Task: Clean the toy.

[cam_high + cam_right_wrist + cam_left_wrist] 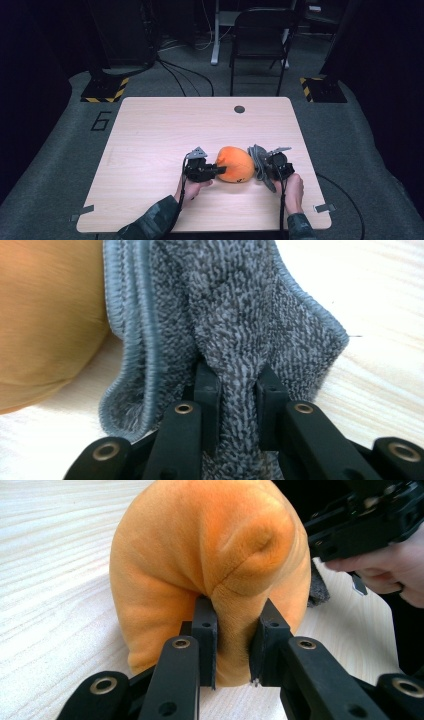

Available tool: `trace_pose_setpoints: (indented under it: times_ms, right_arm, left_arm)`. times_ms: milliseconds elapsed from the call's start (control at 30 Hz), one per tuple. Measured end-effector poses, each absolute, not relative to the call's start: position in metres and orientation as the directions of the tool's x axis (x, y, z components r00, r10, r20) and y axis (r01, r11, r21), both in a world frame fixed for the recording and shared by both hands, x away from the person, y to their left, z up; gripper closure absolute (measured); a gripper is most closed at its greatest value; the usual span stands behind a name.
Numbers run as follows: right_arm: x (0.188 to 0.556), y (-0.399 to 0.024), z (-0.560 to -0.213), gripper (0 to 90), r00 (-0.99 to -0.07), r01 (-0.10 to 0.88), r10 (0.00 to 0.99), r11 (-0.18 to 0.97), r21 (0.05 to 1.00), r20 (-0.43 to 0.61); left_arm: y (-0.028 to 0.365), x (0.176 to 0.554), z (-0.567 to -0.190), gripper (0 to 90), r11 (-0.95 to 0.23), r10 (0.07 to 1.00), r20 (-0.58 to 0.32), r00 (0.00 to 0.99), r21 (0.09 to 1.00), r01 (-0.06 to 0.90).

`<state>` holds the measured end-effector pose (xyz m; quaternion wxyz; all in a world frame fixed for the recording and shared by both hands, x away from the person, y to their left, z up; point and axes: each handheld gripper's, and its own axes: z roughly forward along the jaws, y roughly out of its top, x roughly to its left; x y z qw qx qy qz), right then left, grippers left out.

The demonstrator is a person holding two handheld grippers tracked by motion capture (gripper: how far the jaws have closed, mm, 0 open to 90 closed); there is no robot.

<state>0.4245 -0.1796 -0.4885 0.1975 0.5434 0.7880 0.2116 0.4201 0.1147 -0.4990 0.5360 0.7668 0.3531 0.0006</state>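
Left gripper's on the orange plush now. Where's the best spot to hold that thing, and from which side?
Grip a pinched fold at the near end of the orange plush, coming in level from its left end, as the left gripper does. Its rounded, bulky body is probably too wide for the jaws, but the soft cover bunches into a ridge between them. The grey cloth sits against its right side.

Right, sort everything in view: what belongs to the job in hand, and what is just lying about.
In the job:
- orange plush cushion, pinched by the left claw
- grey towel, pinched by the right claw

Lying about:
- folding chair beyond the table
- hazard-striped floor plates
- floor cables
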Motion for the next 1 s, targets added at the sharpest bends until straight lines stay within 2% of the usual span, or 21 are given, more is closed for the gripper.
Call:
trace_pose_setpoints:
  times_ms: [100,167,233,300,400,600,900,1000]
  right_arm:
    - [0.417,-0.176,-0.463,77.5,-0.324,0.734,0.941,0.315,0.601,-0.097]
    - [0.407,-0.17,-0.436,77.6,-0.331,0.674,0.939,0.305,0.673,-0.094]
    - [0.392,-0.157,-0.41,77.6,-0.379,0.608,0.921,0.317,0.728,-0.084]
    - [0.384,-0.139,-0.401,77.6,-0.435,0.563,0.896,0.351,0.748,-0.092]
    - [0.386,-0.114,-0.411,77.6,-0.493,0.572,0.864,0.409,0.711,-0.101]
    - [0.393,-0.105,-0.433,78.3,-0.479,0.584,0.863,0.45,0.676,-0.16]
    - [0.397,-0.112,-0.441,78.6,-0.484,0.579,0.862,0.443,0.684,-0.149]
    - [0.398,-0.115,-0.442,78.6,-0.475,0.591,0.868,0.436,0.678,-0.145]
  left_arm:
    - [0.115,0.42,-0.499,75.5,-0.173,0.543,-0.378,0.75,0.823,0.54]
    - [0.115,0.421,-0.499,75.5,-0.169,0.544,-0.38,0.748,0.824,0.541]
    - [0.114,0.421,-0.499,75.5,-0.171,0.545,-0.376,0.749,0.825,0.539]
    - [0.115,0.421,-0.499,75.4,-0.178,0.542,-0.37,0.754,0.827,0.534]
    - [0.115,0.422,-0.499,75.0,-0.175,0.541,-0.372,0.754,0.827,0.534]
    - [0.113,0.422,-0.497,70.9,-0.197,0.543,-0.34,0.768,0.837,0.51]
    - [0.121,0.432,-0.494,48.7,-0.228,0.476,-0.328,0.816,0.85,0.475]
    - [0.123,0.432,-0.492,41.5,-0.253,0.474,-0.284,0.833,0.863,0.438]
